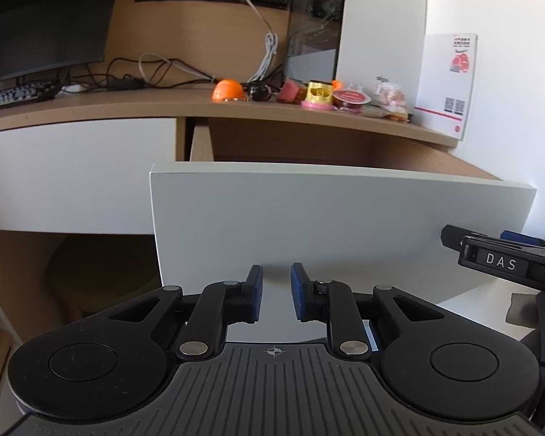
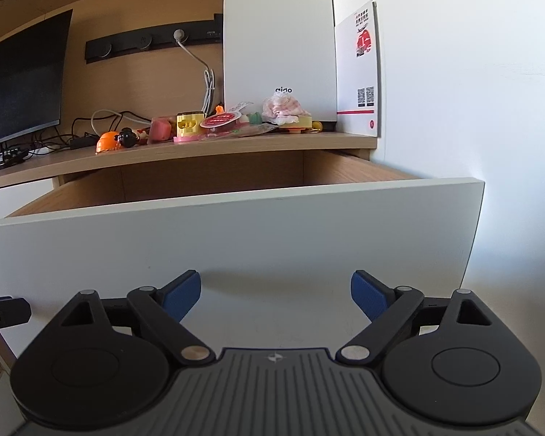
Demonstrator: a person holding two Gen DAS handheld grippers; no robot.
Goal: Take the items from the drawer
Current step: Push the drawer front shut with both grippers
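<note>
The drawer is pulled out below the desktop; its white front (image 1: pixel 327 218) (image 2: pixel 236 239) fills the middle of both views and hides the inside, so only its wooden side walls show. My left gripper (image 1: pixel 276 290) hangs low before the drawer front, its blue pads a narrow gap apart with nothing between them. My right gripper (image 2: pixel 276 294) is wide open and empty, also in front of the drawer front; it shows at the right edge of the left wrist view (image 1: pixel 490 258). On the desktop lie an orange ball (image 1: pixel 228 90) (image 2: pixel 105 141), a yellow box (image 1: pixel 320 94) (image 2: pixel 189 123) and a red-lidded cup (image 1: pixel 352 98) (image 2: pixel 219 121).
A white computer tower (image 2: pixel 279 36) and a leaflet (image 2: pixel 359 69) stand at the desk's back right, against a white wall (image 2: pixel 472 91). A monitor (image 1: pixel 43 18), a keyboard (image 1: pixel 14 96) and cables (image 1: pixel 156 69) are at the left. A round stool (image 1: pixel 101 276) sits under the desk.
</note>
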